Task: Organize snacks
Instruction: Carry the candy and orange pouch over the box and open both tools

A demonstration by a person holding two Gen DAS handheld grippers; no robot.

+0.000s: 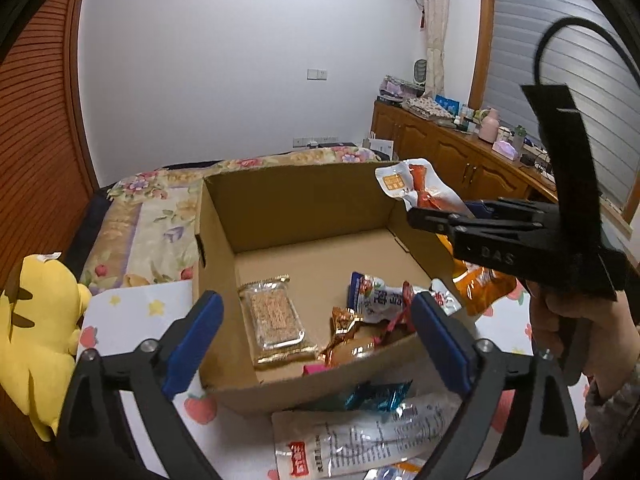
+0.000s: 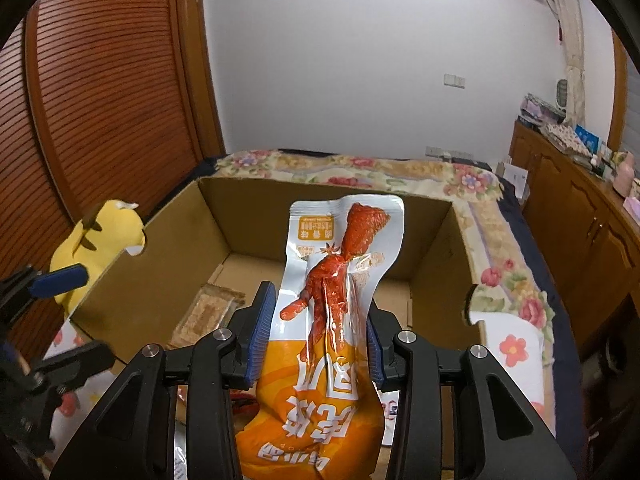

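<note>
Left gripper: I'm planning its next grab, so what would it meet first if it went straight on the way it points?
Probably the snacks in the box: the gold wrapper lies about on the left gripper line, though depth is unclear.

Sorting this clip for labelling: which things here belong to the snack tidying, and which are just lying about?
Part of the job:
cardboard box
chicken-foot snack pouch, clamped in the right gripper
cereal bar in the box
gold-wrapped snack in the box
white packet in front of the box
left gripper, open

Just lying about:
yellow plush toy
floral bedspread
wooden cabinet
</note>
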